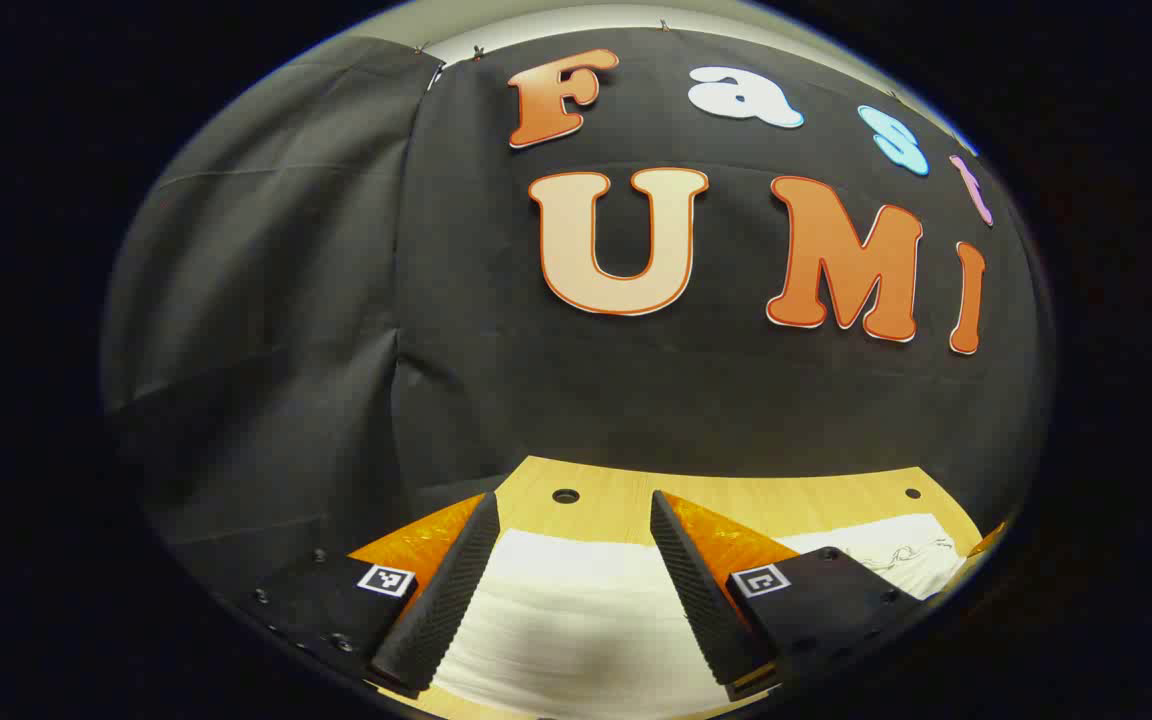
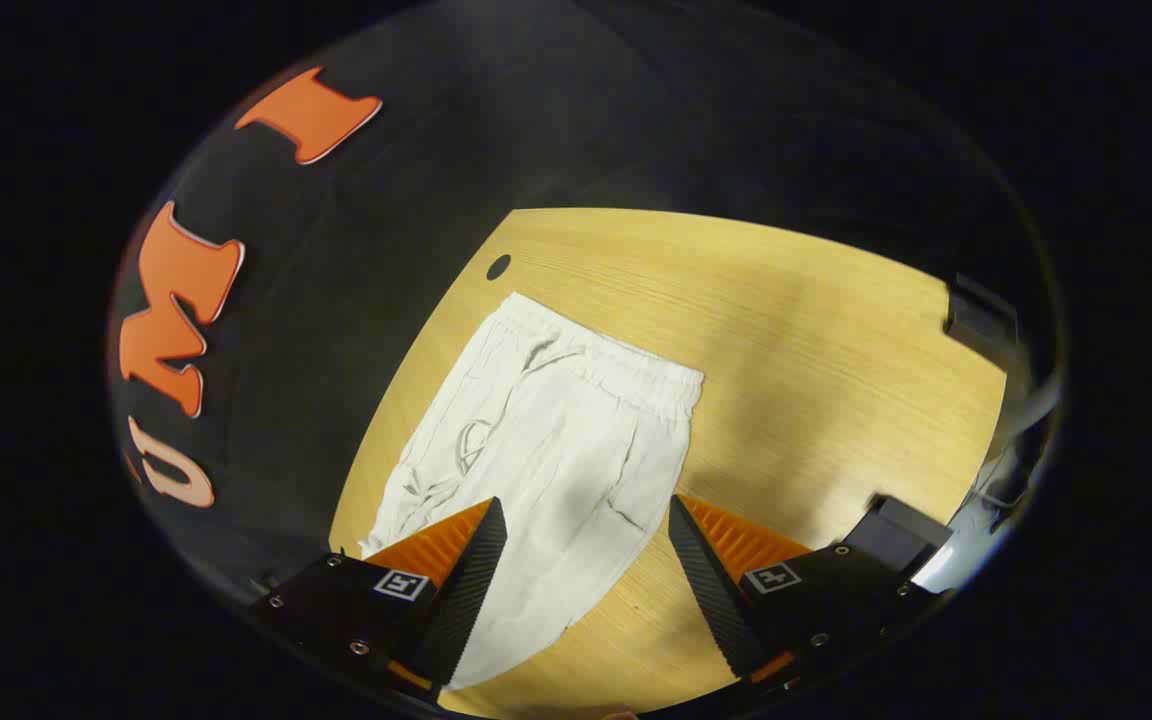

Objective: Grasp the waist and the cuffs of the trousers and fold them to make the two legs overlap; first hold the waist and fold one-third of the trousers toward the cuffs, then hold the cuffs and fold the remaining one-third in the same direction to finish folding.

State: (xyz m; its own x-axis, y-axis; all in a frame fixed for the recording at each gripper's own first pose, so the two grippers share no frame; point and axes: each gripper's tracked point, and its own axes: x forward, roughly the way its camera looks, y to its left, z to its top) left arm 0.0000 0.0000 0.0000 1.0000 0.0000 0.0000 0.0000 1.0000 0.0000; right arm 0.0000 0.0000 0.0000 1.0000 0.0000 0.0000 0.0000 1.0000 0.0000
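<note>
**A:** How are the trousers (image 2: 546, 450) looking, and where are they lying?

**B:** They are lying flat on the wooden table (image 2: 816, 350), along the edge that is running beside the booth wall. The fabric is pale, near white, and lightly creased. The gathered waistband (image 2: 601, 360) is pointing toward the far corner, where a small round hole (image 2: 498, 267) is showing in the tabletop. A thin drawstring is lying looped on the cloth below the waistband. The legs are running toward the near edge, tapering as they go.

**A:** What is the right gripper (image 2: 586, 575) doing?

**B:** It is hovering above the leg portion, jaws spread wide, nothing between them but cloth and table below.

**A:** And the left gripper (image 1: 576, 590)?

**B:** It is sitting low over the trousers (image 1: 576, 620), facing the wall, jaws likewise spread apart. White fabric is showing between the fingers; whether they are touching it, I cannot tell. Two holes are showing near the table's (image 1: 736, 500) far edge.
</note>
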